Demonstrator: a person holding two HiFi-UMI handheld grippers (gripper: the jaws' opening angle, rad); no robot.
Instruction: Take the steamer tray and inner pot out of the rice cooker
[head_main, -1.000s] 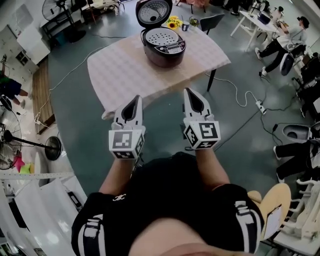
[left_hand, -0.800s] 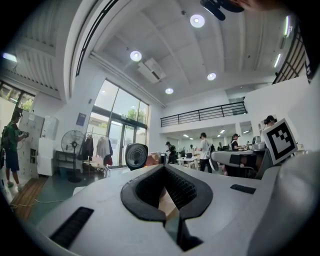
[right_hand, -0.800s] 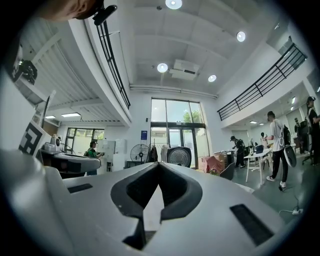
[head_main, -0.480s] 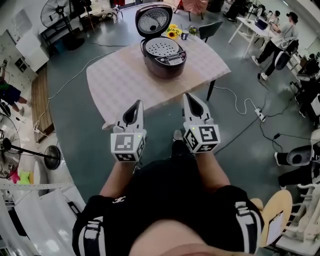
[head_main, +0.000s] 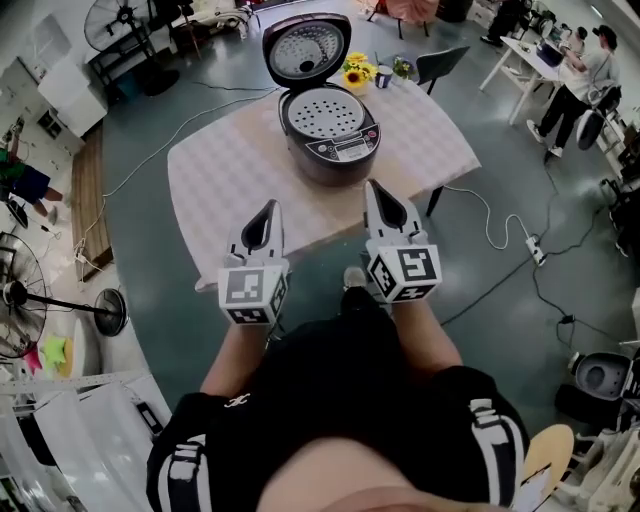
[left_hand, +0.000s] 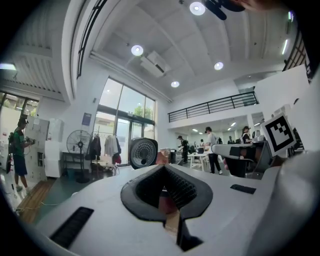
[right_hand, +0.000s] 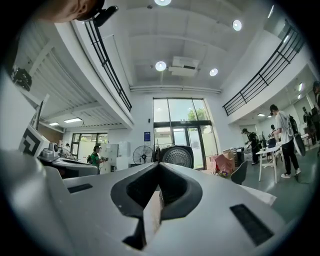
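On the far side of the floor ahead of the person stands the bench (head_main: 225, 175), a rounded top under a pale checked cloth, with its near edge just beyond both gripper tips. Toward its far right part sits the rice cooker (head_main: 335, 160), a squat, dark, glossy round body with a control panel on the near rim. Its lid (head_main: 305, 45) is hinged up at the far side and shows a silvery inner plate.

The steamer tray (head_main: 325, 112) lies seated in the cooker's mouth, a round grey dish dotted with holes. It has no long axis, so either side offers the same rim. The inner pot is hidden under it.

The left gripper (head_main: 266, 208) and right gripper (head_main: 377, 188) are held level and side by side, well apart from the cooker, which lies far of them and between their lines, a little toward the right. The right one looks nearer the tray. Each gripper's own view shows its white, dark-padded jaws pressed together with nothing between them, so they would need to part before taking the rim.
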